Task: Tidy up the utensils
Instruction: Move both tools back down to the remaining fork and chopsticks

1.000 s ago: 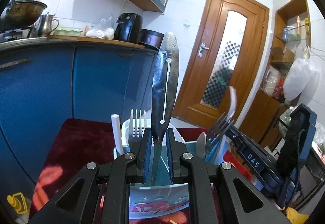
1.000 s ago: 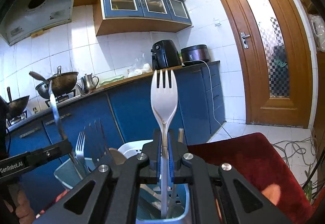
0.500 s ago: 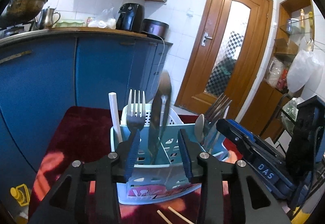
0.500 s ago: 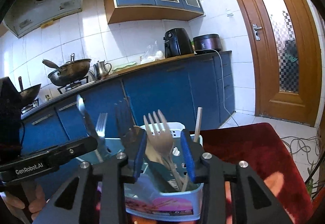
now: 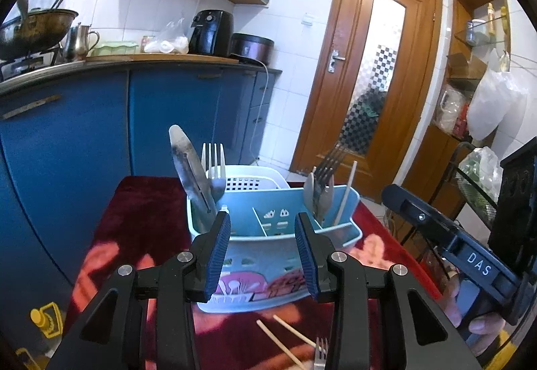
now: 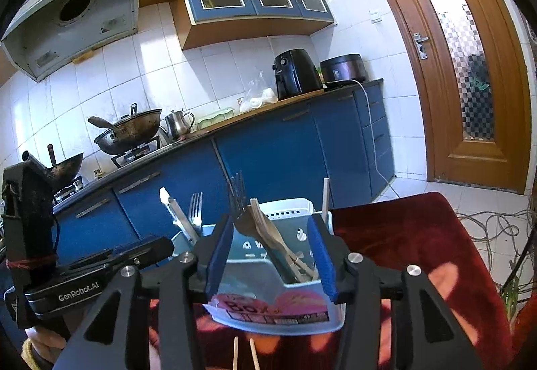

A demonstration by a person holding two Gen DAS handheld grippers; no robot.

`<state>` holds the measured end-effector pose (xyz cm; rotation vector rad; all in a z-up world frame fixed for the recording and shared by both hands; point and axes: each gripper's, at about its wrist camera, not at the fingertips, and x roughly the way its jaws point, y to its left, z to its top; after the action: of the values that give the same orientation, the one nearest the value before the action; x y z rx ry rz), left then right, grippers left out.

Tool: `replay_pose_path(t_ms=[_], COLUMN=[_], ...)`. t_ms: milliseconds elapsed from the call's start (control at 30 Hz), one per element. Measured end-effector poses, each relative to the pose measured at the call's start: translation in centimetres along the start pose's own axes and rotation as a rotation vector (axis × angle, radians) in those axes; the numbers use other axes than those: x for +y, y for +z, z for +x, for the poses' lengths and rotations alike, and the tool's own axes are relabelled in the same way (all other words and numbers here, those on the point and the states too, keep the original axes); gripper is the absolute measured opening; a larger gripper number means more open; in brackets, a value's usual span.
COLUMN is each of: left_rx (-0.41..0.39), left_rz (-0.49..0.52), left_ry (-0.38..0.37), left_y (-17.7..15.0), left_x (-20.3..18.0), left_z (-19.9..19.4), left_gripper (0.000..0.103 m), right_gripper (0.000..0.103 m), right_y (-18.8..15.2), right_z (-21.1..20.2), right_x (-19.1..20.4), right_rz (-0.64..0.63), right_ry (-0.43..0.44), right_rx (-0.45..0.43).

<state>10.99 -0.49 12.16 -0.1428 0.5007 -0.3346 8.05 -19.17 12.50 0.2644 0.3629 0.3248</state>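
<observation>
A light blue utensil caddy point(image 5: 339, 229) point(image 6: 255, 272) stands on a red cloth. My left gripper point(image 5: 263, 229) is open just in front of it, with nothing between its fingers. A metal spatula point(image 5: 186, 162) and a metal fork point(image 5: 213, 162) lean in the caddy's left compartment. The right compartment holds forks point(image 5: 324, 175) and a chopstick point(image 5: 347, 189). My right gripper point(image 6: 270, 235) faces the caddy's other side, jaws opening and empty. A pale fork point(image 6: 260, 219) rests inside beyond them. Two loose chopsticks point(image 5: 285, 336) and a fork point(image 5: 320, 350) lie on the cloth.
A white perforated basket point(image 5: 245, 175) sits behind the caddy. Blue kitchen cabinets point(image 5: 84, 121) run along the left, with a wok, a kettle and an air fryer on the counter. A wooden door point(image 5: 372, 68) is at the back. Cables point(image 6: 496, 222) trail on the floor.
Both grippers let go: the left released the metal spatula and the right the pale fork. Both utensils dropped into the caddy, and both grippers pulled back from it.
</observation>
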Motion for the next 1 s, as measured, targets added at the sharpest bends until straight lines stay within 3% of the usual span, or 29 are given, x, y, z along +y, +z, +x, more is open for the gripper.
replay_pose_path(t_ms=[533, 1000], left_rx=[0.041, 0.098], left_rz=[-0.010, 0.000], left_ry=[-0.027, -0.015], left_y=[-1.6, -3.7], left_x=[-0.3, 0.0], left_z=[-2.5, -2.9], left_gripper=[0.041, 0.041], right_gripper=[0.050, 0.050], right_y=[-1.5, -4.4], right_z=[-4.2, -5.2], right_x=[0.4, 0.5], right_rz=[0.056, 0.068], right_ry=[0.023, 0.009], right_rx=[0.080, 0.162])
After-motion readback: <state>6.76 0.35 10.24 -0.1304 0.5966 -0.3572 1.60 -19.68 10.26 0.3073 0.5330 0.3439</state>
